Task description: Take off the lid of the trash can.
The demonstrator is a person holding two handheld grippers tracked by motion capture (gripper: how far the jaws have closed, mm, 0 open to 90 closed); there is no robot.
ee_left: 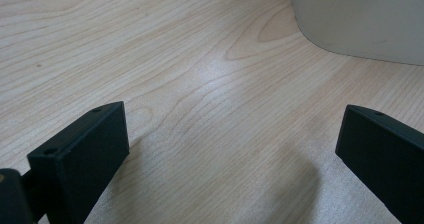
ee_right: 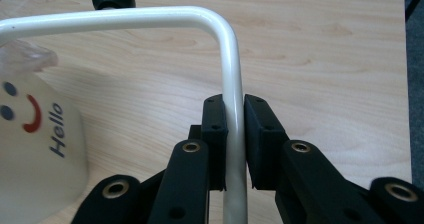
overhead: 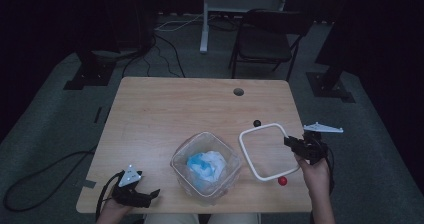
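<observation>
On the surface [overhead: 165, 104], your right gripper [ee_right: 234, 129] pinches the white wire frame [overhead: 263, 152] beside the clear container [overhead: 206, 163], probably to lift it; your left gripper [overhead: 134, 191] rests nearby, fingers spread.

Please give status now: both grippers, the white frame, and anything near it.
Right hand-held gripper shut on white frame. Left hand-held gripper open, low over bare table. Clear container beside frame; black ball and red ball close by.
</observation>
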